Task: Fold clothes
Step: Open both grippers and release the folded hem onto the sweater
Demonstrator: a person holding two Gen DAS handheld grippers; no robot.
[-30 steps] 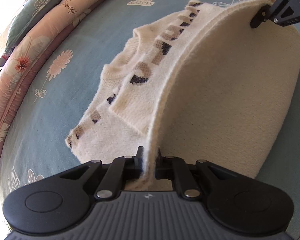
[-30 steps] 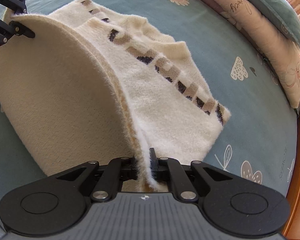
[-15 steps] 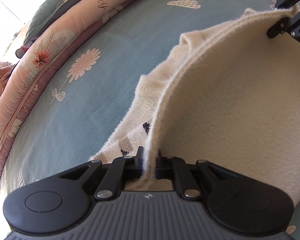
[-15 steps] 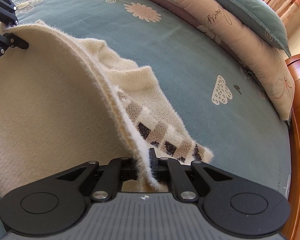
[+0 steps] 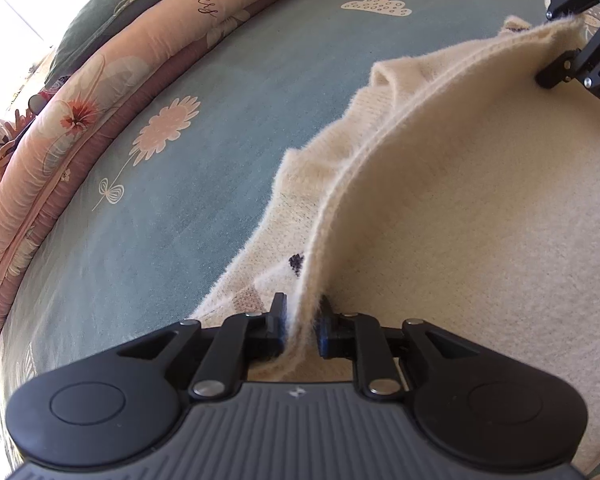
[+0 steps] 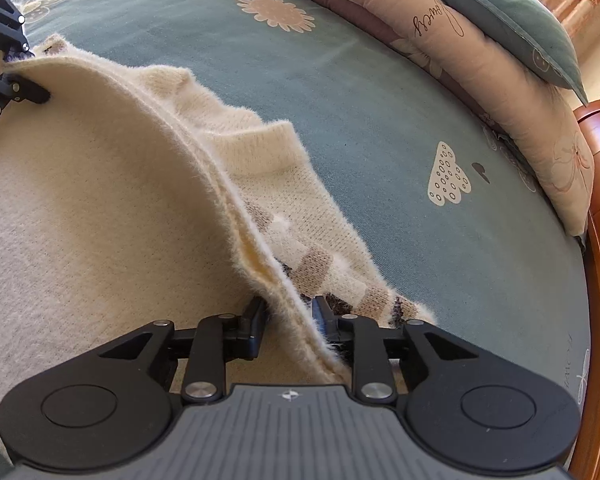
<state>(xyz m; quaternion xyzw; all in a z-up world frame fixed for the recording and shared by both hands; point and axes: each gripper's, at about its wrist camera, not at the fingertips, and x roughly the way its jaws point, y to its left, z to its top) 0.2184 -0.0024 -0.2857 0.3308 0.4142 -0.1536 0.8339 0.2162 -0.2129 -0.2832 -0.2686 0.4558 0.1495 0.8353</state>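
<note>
Between opening left hand-held gripper (image 5: pixel 302 322) jaws: cream sweater (image 5: pixel 480 216) hem edge.

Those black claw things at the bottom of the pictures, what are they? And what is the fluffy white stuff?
They are grippers, like big tweezers. A person holds one in each hand, and each has a camera looking along its two fingers. One picture is from the left gripper, the other from the right gripper. Each camera also sees the other gripper far off at the picture's edge. The fluffy stuff is a cream sweater with brown and dark patches, being folded in half on a blue bedspread with flowers. Pillows lie along the far side. Both grippers' jaws are opening, with the sweater's edge between them.
</note>
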